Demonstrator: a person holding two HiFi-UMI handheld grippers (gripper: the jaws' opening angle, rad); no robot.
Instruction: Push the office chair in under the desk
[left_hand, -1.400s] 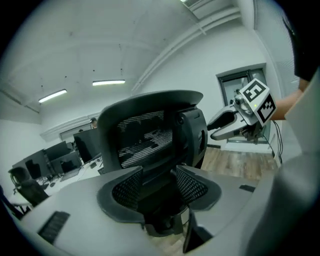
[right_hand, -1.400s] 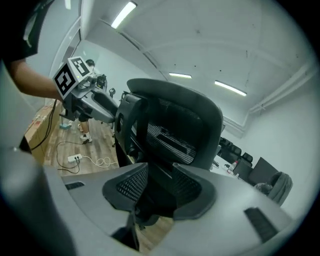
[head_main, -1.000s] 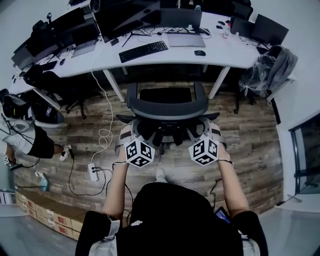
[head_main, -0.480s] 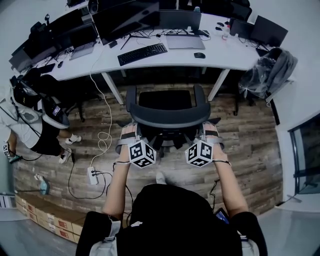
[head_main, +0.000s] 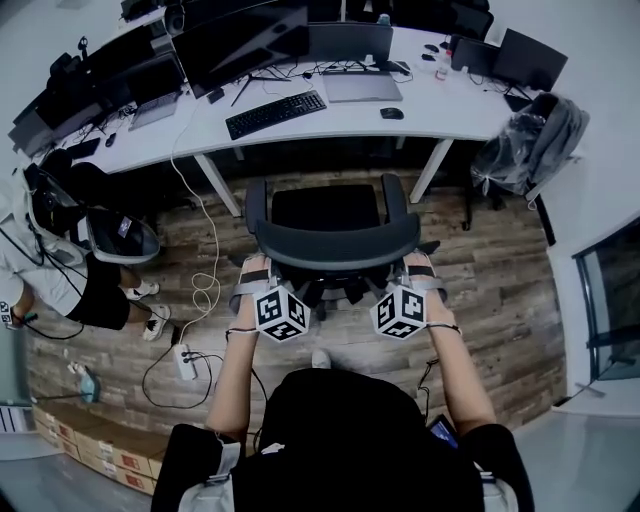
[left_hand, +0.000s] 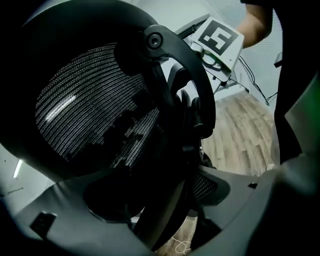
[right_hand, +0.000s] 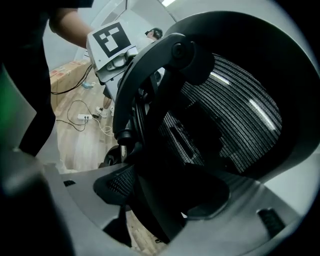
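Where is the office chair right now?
Head view, centre: the office chair stands on the wood floor facing the white desk, between the desk's two slanted legs, with its seat close to the desk's front edge.

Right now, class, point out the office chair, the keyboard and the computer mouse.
office chair (head_main: 335, 243): head view, top edge of its backrest.
keyboard (head_main: 275, 114): head view, middle of the keys.
computer mouse (head_main: 391, 113): head view, its top.
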